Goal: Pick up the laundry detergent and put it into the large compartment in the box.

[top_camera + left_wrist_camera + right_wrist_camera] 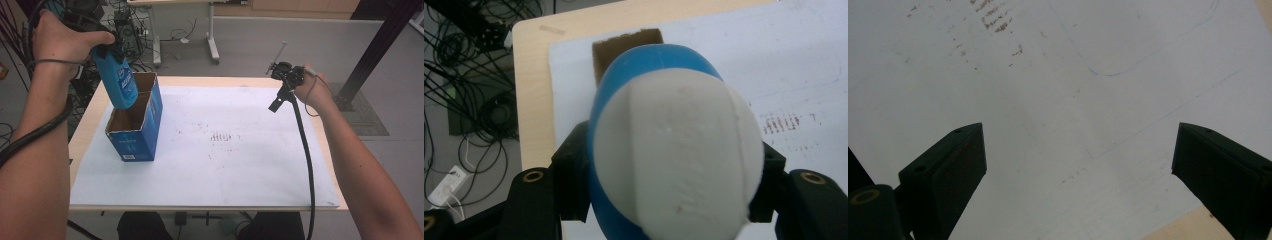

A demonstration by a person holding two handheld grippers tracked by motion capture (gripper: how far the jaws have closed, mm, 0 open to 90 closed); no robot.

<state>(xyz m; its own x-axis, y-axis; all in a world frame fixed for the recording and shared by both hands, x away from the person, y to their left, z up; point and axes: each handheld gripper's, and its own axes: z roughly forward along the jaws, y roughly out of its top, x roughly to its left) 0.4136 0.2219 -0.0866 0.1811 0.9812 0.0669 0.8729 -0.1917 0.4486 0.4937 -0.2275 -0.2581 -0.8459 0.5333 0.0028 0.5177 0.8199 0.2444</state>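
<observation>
- Pinching a blue bottle (121, 80) near its white cap end, the left claw (674, 200) holds it above the open blue carton (136, 125), long axis steep, base pointing down into the carton
- Right claw (1078, 165) spread wide, empty, over the white sheet (225, 150)
- Wooden counter (87, 125); cables (130, 30) tangled on grey floor

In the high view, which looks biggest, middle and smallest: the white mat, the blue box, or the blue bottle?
1. White mat, by far the biggest.
2. Blue box.
3. Blue bottle, smallest, though the left gripper lifts it nearer the camera, so it looks closer to the box's size.
</observation>
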